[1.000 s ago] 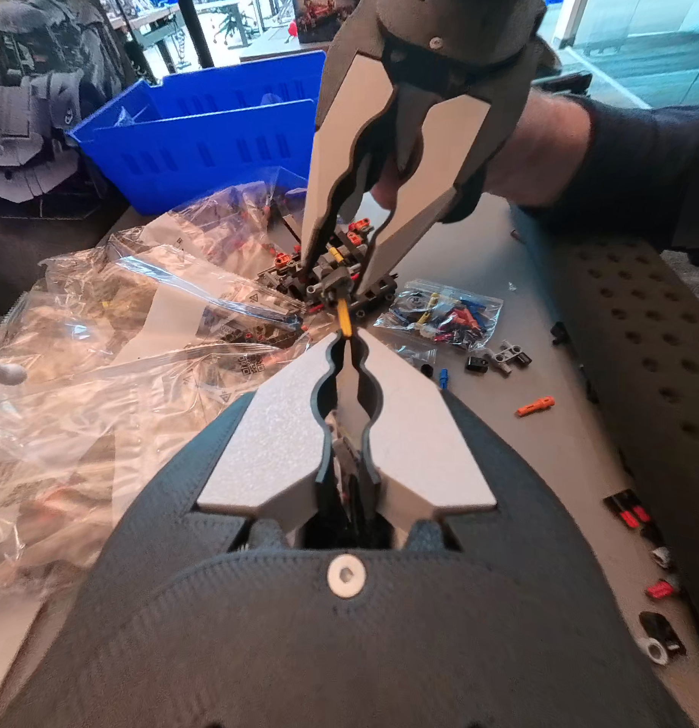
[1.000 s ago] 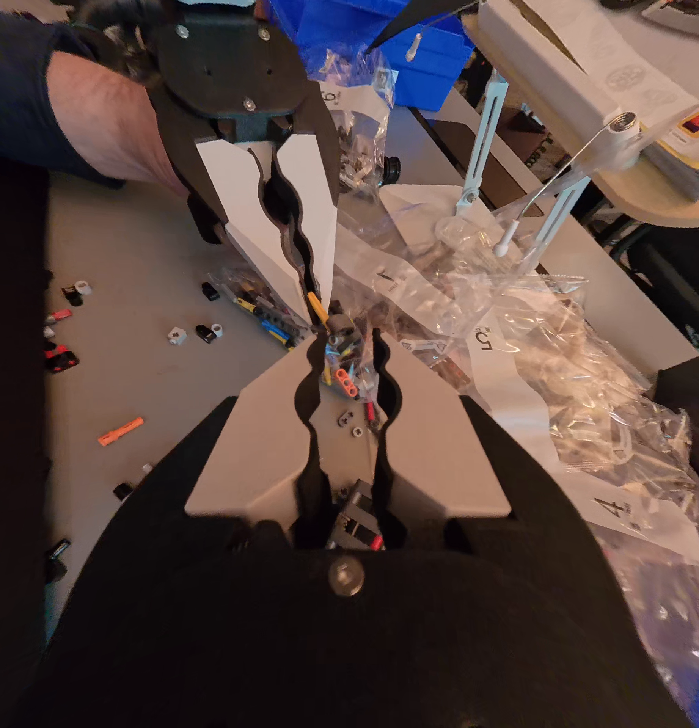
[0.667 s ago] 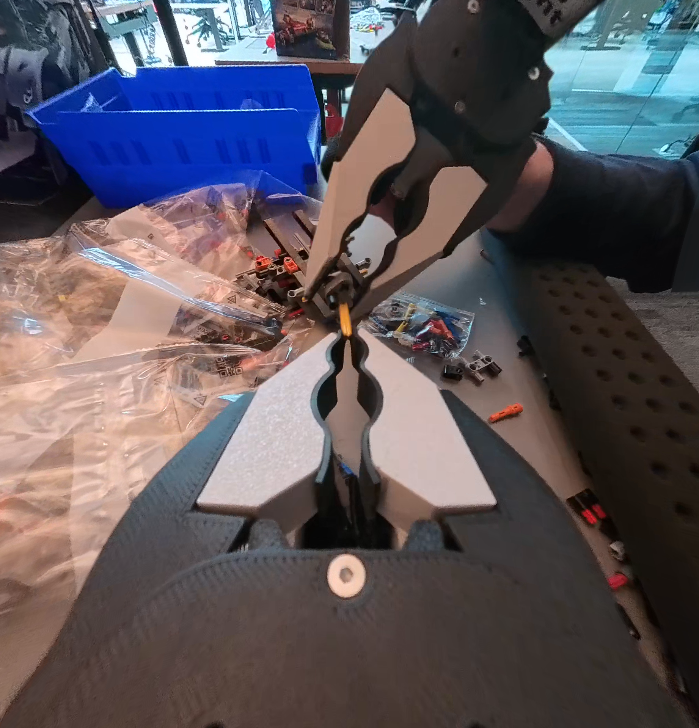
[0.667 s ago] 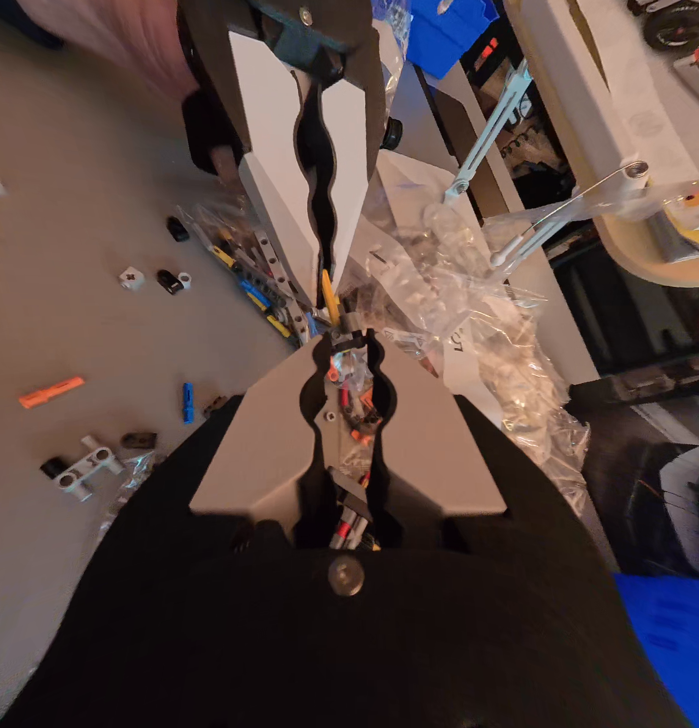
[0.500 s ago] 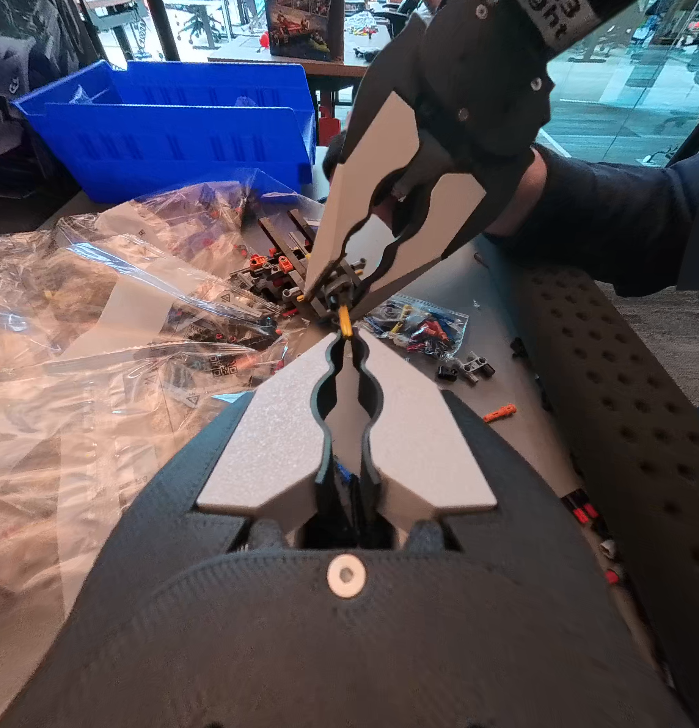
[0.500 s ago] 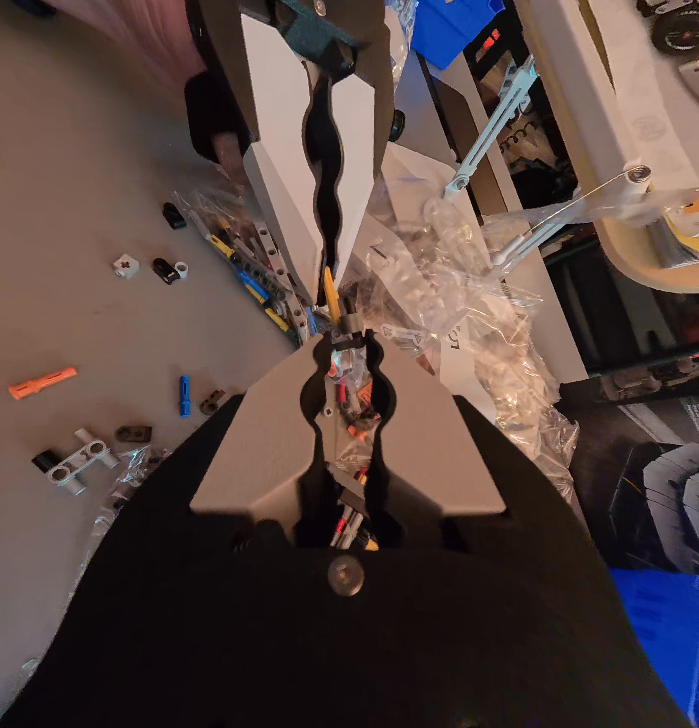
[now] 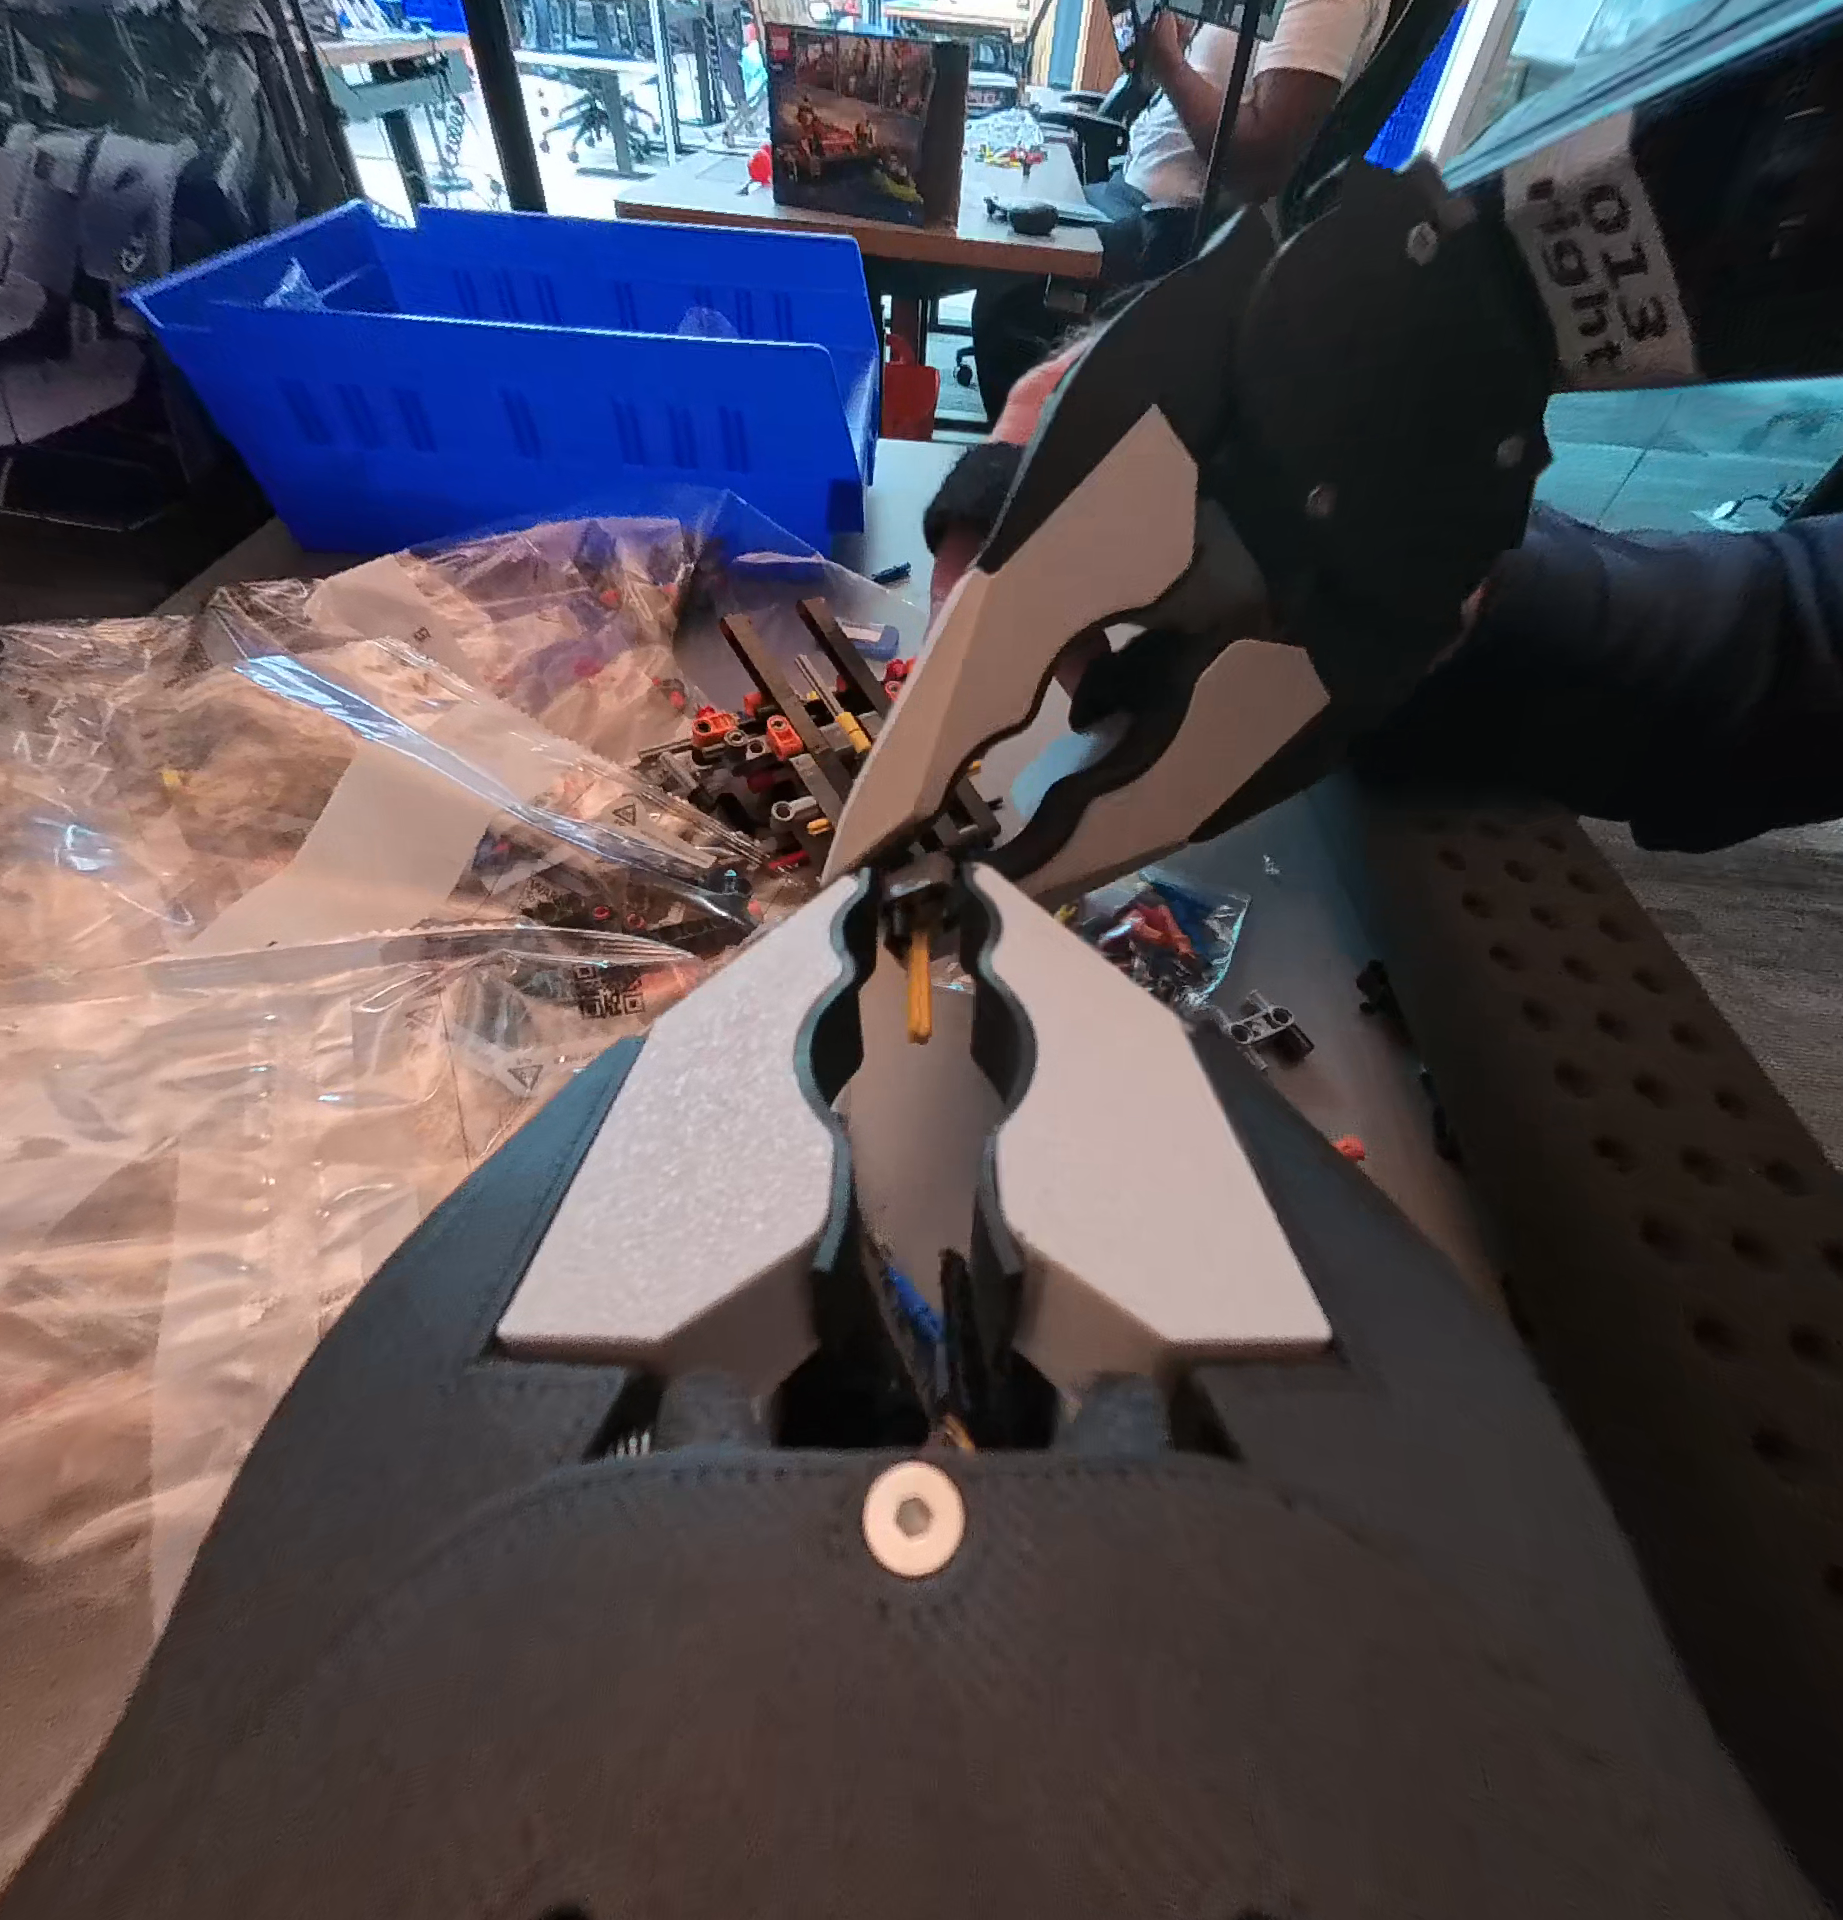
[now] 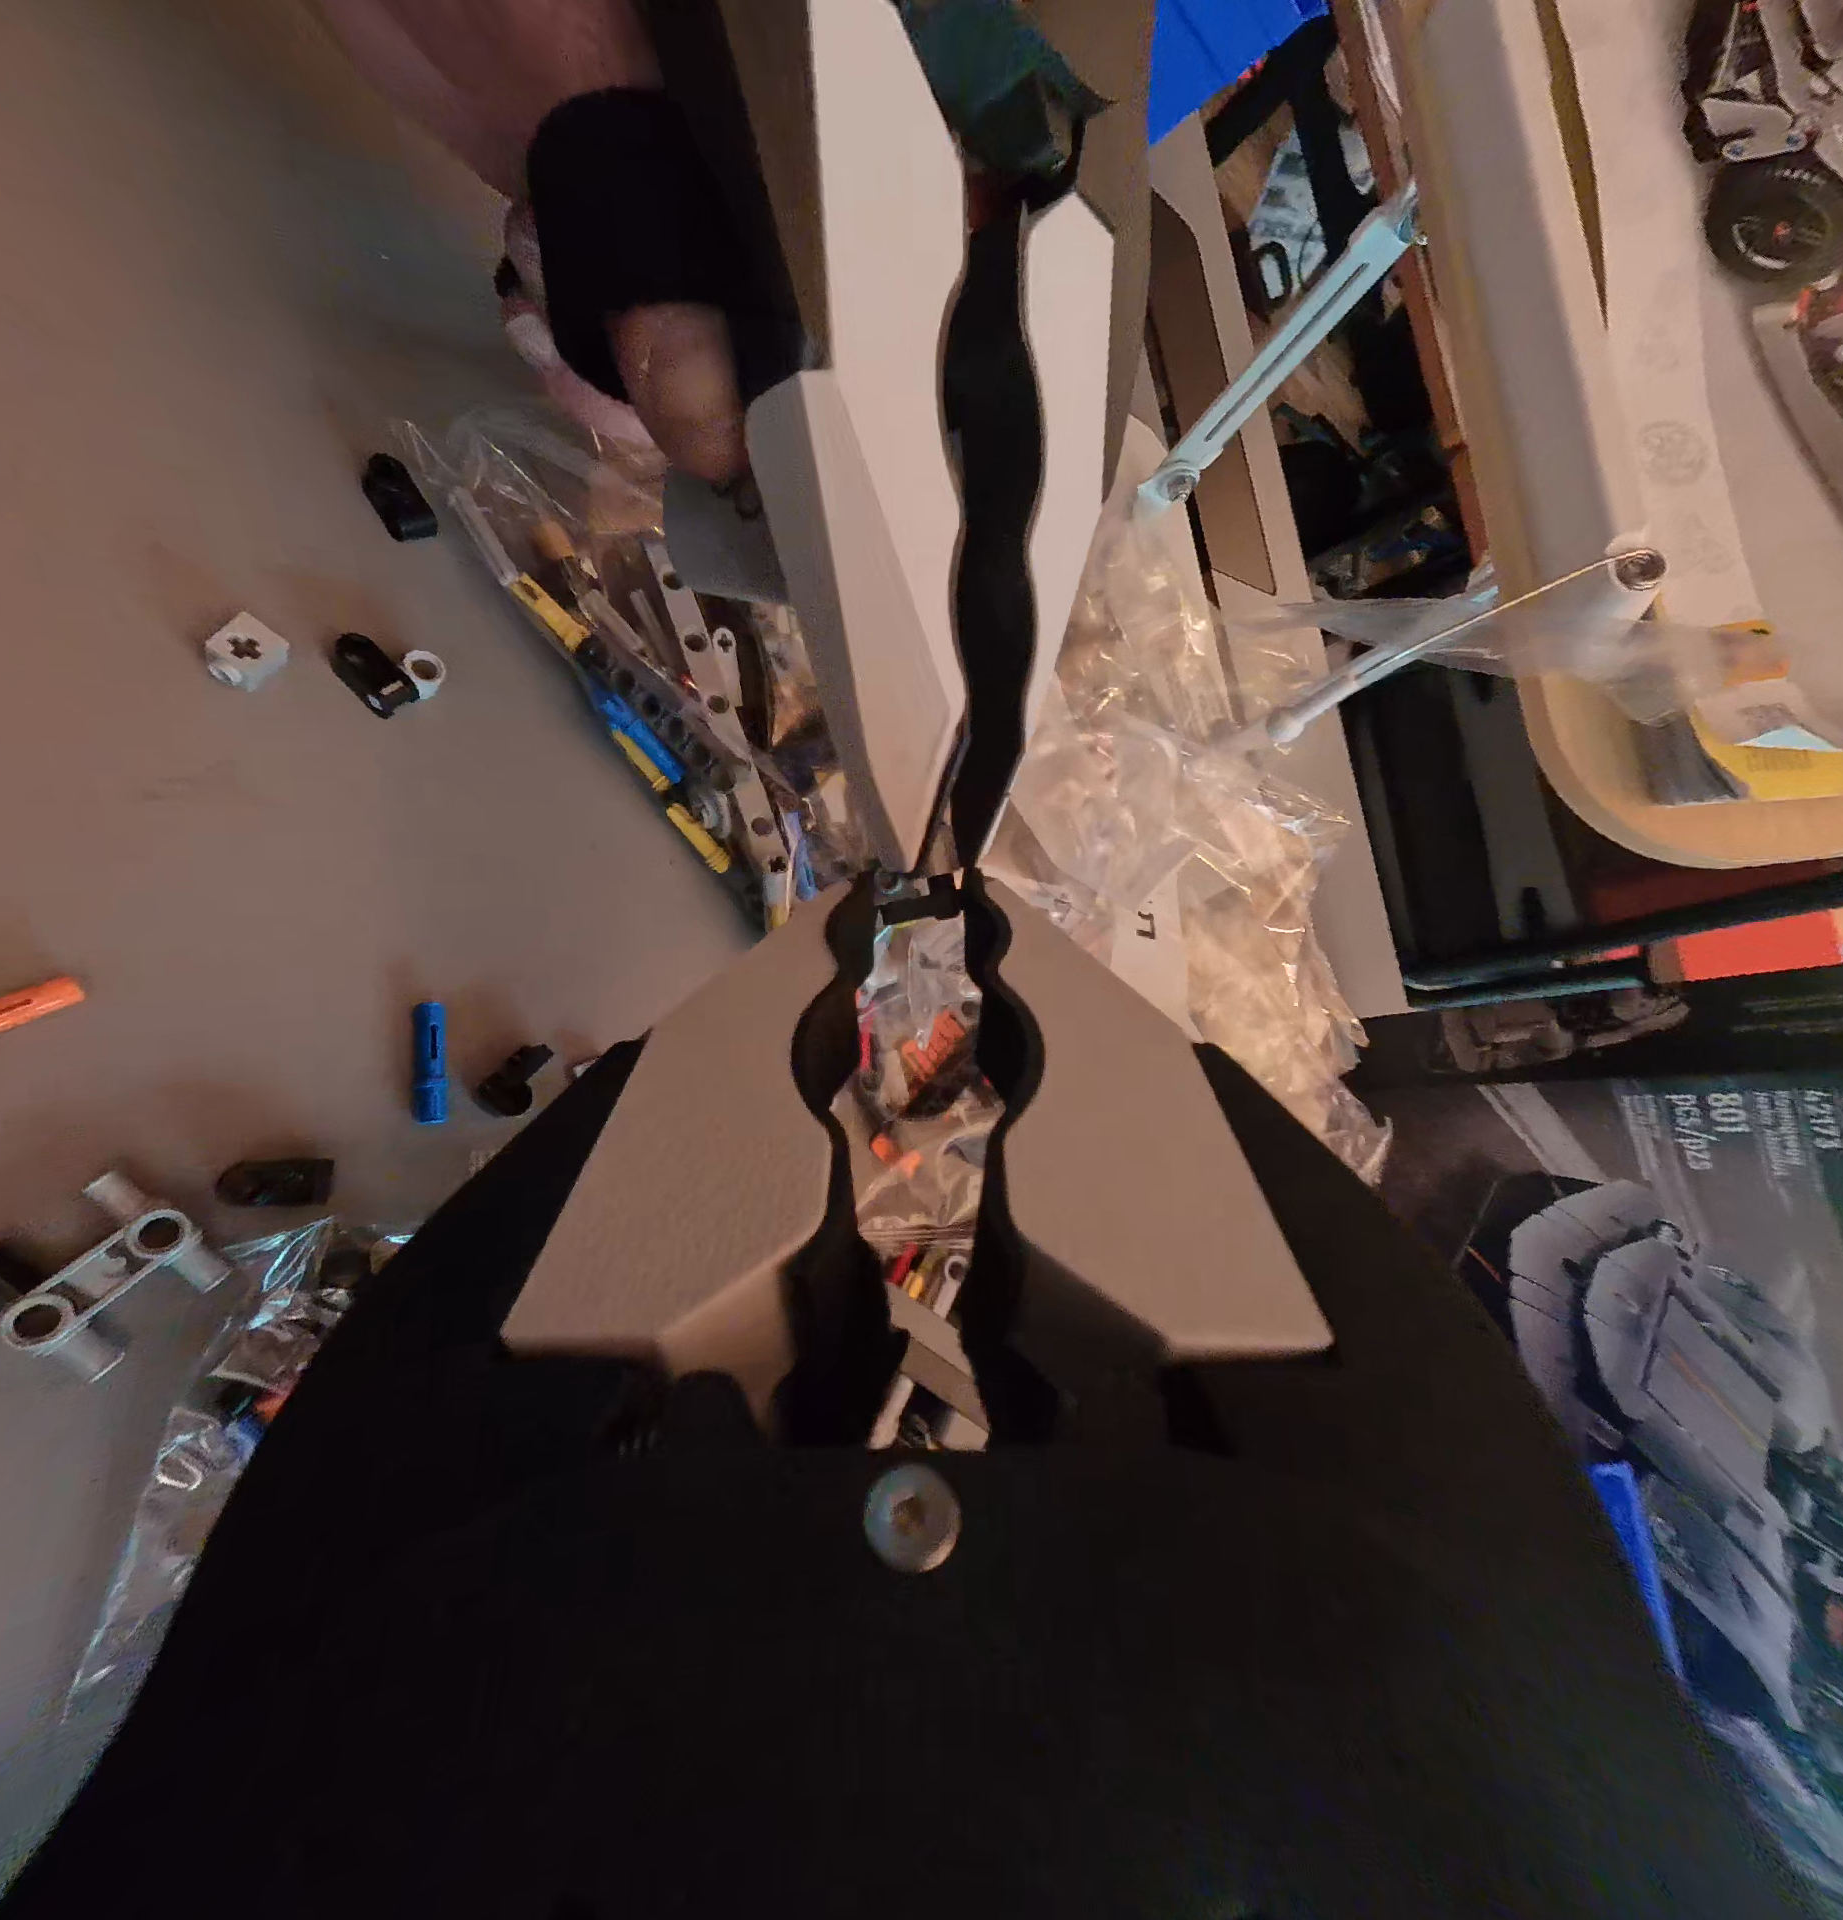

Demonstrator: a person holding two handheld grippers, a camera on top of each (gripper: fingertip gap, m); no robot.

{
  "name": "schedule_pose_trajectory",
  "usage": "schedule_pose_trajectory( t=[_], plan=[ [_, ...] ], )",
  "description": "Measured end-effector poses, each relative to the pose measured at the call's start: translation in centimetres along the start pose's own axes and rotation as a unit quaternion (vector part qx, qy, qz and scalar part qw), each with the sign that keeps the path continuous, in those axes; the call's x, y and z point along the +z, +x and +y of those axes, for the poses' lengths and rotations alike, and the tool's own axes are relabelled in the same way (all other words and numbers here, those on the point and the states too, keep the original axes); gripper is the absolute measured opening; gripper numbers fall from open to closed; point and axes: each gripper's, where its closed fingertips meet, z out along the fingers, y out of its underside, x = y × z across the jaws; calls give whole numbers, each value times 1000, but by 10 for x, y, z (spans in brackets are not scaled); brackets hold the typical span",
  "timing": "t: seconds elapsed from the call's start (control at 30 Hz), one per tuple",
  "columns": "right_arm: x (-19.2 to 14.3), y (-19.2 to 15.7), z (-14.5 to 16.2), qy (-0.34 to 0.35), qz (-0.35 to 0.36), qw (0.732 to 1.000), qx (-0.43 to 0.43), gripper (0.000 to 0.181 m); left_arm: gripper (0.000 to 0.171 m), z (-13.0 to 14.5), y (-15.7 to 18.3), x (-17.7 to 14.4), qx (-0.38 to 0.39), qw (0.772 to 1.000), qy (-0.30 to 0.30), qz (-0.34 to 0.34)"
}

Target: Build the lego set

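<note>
The yellow axle [image 7: 918, 985] sits in a small dark grey connector [image 7: 918, 894], held in the air above the table [image 8: 221, 852], with its free end hanging back between the left gripper's fingers. The left gripper [image 7: 918, 883] has its jaws slightly parted at the tips and seems to touch the connector, but whether it really pinches it I cannot tell. The right gripper [image 8: 919, 896] pinches the connector at its tips. The step in hand seems to be seating the axle. Next, I think, this small piece must go to the half-built black frame [image 7: 803, 727] lying just behind, beside the clear bags [image 7: 325, 831], with careful alignment.
</note>
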Motion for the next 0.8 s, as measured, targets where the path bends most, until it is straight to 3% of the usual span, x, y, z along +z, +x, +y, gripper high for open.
schedule_pose_trajectory(
  t=[0.23, 0.33, 0.8],
  plan=[
    [2, 3, -1, -11, 20, 1000, -7, 14, 20, 1, -6, 1, -12, 1000, -4, -21],
    [2, 4, 0, -16, 24, 1000, -10, 14, 13, 1, -6, 0, 0, 1000, -6, -26],
    [-2, -2, -4, 3, 0, 1000, -2, 13, 11, 2, 1, -3, 19, 999, -27, -11]
  ],
)
